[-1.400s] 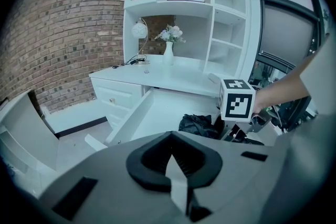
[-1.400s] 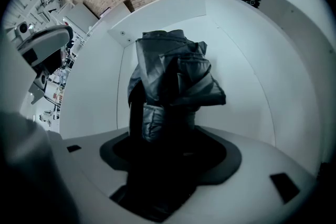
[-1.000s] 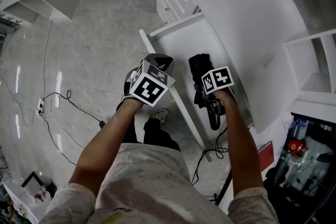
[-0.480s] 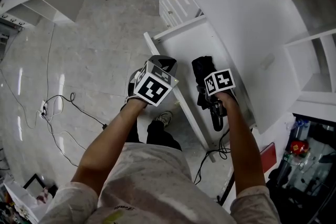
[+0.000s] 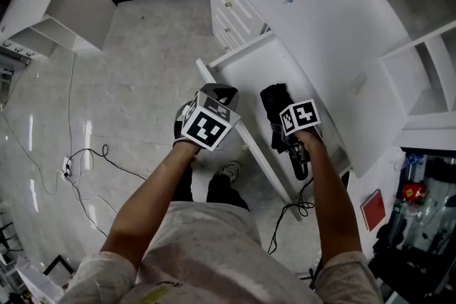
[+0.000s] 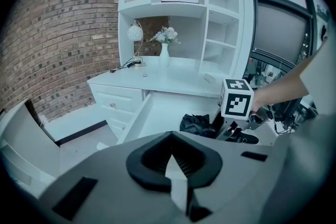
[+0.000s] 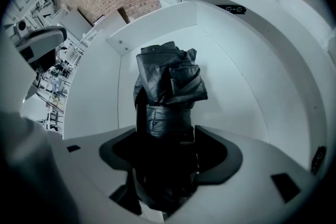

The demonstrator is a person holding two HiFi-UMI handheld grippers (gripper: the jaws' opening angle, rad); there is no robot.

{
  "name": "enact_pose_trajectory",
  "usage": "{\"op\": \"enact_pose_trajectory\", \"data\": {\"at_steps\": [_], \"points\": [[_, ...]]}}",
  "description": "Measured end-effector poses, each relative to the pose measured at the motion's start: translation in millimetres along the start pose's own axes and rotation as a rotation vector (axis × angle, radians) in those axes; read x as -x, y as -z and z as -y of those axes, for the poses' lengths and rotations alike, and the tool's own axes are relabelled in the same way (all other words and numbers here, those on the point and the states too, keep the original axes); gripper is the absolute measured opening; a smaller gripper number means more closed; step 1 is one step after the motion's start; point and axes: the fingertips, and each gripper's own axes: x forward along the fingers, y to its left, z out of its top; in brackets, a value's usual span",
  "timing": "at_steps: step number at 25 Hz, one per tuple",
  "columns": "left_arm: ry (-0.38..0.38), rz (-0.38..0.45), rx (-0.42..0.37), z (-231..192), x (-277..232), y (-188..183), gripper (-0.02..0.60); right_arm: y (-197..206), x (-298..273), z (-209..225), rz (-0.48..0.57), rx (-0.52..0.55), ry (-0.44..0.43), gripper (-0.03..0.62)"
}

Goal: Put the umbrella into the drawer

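Over the open drawer (image 5: 253,71), the right gripper (image 7: 167,152) clamps the folded umbrella (image 7: 169,81), apparently ready to set it inside; the left gripper (image 6: 176,165), jaws together and empty, hangs clear outside.

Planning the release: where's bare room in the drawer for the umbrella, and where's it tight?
The drawer floor is bare on both sides of the umbrella and ahead of it, up to the far wall. Widest patch: right of the umbrella, toward the desk. It is tight only at the near end, where the right gripper clamps the umbrella.
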Motion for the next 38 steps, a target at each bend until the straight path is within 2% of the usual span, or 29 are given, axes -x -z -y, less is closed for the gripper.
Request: {"op": "enact_pose_trajectory", "data": {"at_steps": [11,20,29,32,38], "points": [[0.069,0.019,-0.081,14,2,-20,-0.003,-12,46,0,0.126,-0.074,0.043,0.284],[0.126,0.073,-0.087,20,8,-48,-0.003,-22,95,-12,0.261,-0.125,0.097,0.278],[0.186,0.148,-0.096,23,16,-85,-0.003,-38,155,-21,0.450,-0.224,0.175,0.244],[0.210,0.170,-0.111,27,18,-98,-0.003,-38,176,-24,0.523,-0.263,0.201,0.244],[0.251,0.214,-0.148,36,21,-121,-0.003,-38,219,-30,0.678,-0.345,0.259,0.205]]}}
